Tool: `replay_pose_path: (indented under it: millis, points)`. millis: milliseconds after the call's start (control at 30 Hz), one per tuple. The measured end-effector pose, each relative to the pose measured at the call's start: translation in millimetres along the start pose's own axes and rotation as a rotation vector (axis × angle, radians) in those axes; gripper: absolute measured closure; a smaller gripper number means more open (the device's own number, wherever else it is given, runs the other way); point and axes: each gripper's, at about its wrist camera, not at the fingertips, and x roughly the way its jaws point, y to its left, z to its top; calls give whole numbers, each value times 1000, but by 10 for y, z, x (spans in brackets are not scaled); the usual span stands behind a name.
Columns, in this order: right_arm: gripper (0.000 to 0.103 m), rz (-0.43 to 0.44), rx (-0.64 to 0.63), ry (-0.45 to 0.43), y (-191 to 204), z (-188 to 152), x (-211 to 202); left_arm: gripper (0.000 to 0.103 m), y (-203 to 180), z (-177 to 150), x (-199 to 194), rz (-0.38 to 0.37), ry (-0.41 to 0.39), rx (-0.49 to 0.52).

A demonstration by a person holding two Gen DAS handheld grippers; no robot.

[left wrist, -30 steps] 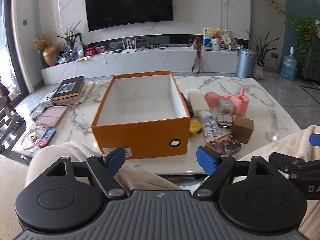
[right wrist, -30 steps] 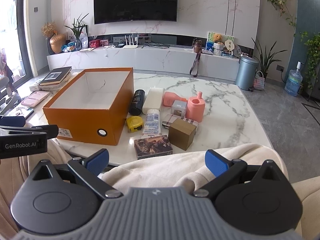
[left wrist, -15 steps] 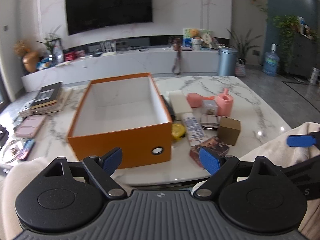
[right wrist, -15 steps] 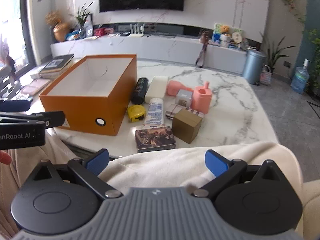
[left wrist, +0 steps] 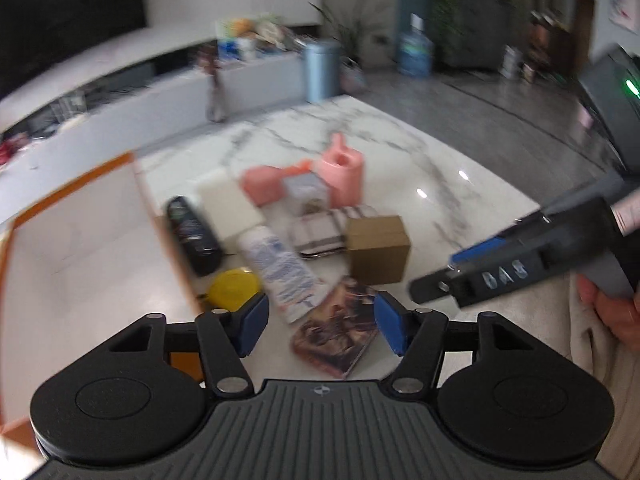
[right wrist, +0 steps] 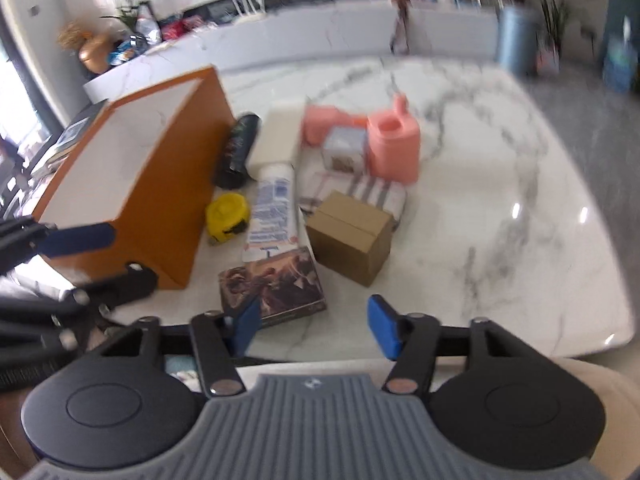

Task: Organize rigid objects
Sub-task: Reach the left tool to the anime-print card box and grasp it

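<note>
Both tongs, left (left wrist: 318, 330) and right (right wrist: 316, 330), have just been closing, still apart and empty. Items cluster right of the orange box (right wrist: 160, 184), empty for loading; picture box (right wrist: 272, 286) lies nearest.

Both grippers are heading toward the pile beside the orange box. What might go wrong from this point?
Both the left gripper and right gripper, jaws just narrowed and empty, point at the same picture-printed box, so they might collide. That box lies near the marble table edge and a nudge could slide it off. The items are packed tight: grabbing the brown carton may knock the pink bottle.
</note>
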Motion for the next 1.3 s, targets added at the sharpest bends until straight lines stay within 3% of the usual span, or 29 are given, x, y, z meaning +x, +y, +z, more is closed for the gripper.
replay_pose_path:
  millis: [100,200,500,667,767,967,1133,1233,1300]
  points:
    - [51,7,72,36,-147,123,142,20,-36,76,277,-65,64,60]
    - [51,3,87,54,-226,225,236,14,-65,100,554,-82,130,122]
    - [51,14,98,127,-330,292,548,13,-141,15,1161,-61,312,189]
    - [50,16,59,141,-318,338,600,15,-142,-5,1260,-62,327,166]
    - [49,18,41,138,-344,404,545,23,-95,15,1257,-85,340,117]
    - [49,7,14,54,-433,627,317,33,-56,78,1173,-69,340,8]
    - [62,-47,9,6,-528,883,413,34,18,214,1046,-61,290,-94]
    - [62,-104,-55,46,-511,1000,651,34,63,290,965,-28,252,-121]
    - [62,-92,-70,89,-492,1007,758,34,110,342,950,-22,243,-148]
